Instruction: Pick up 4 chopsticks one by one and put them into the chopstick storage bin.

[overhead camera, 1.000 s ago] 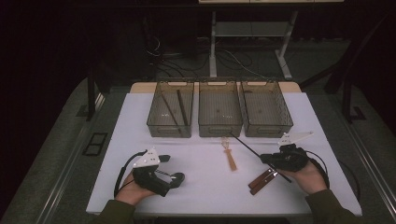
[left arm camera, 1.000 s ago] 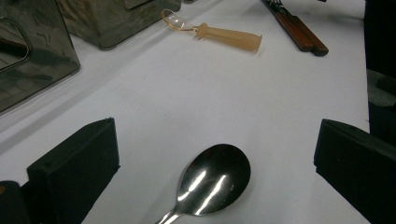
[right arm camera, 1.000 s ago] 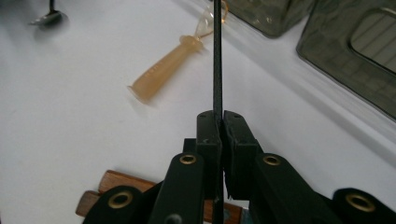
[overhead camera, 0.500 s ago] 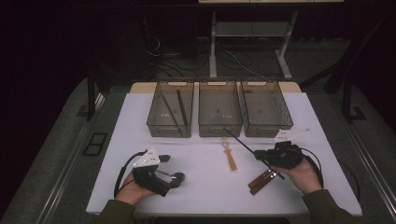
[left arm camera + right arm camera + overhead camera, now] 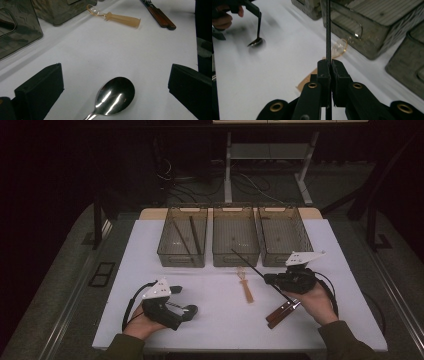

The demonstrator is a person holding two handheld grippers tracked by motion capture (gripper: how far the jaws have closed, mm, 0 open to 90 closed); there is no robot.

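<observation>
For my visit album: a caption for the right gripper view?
Right hand-held gripper clamps a thin black chopstick above the white table.

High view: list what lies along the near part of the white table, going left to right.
Left gripper with open fingers over a metal spoon → pale amber plastic utensil → thin black chopstick held in the right gripper → pair of brown wooden-handled utensils.

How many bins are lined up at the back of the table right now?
3: left bin holding dark sticks, middle bin and right bin, side by side along the table's far edge.
</observation>
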